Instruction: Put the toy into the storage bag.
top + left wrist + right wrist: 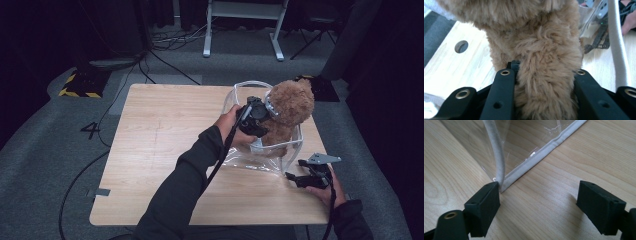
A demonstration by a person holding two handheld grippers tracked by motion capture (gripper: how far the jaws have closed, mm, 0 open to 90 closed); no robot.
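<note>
Teddy bear (287,112), brown and fluffy, stands upright inside a clear plastic bag (240,97) with white piping along its seams, which sits near the far right corner of the light wooden counter (160,145). Its head rises above the bag's rim, and its body is down within the transparent walls. The left gripper (265,111) reaches over the bag's near rim, and its fingers (504,92) are clamped on the bear: in the left gripper view, fur fills the space between the two black pads and bulges out over them. The right gripper (296,177) lies low over the counter by the bag's near right corner, close to the counter's right edge, with a grey three-cornered plate on top. Its fingers (484,206) are spread wide apart with nothing between them; in the right gripper view one pad sits just beside the bag's bottom corner, where a white piped seam meets the base, while the other pad stands well clear over bare wood. A dark sleeve (185,190) crosses the counter's near edge towards the bag.
</note>
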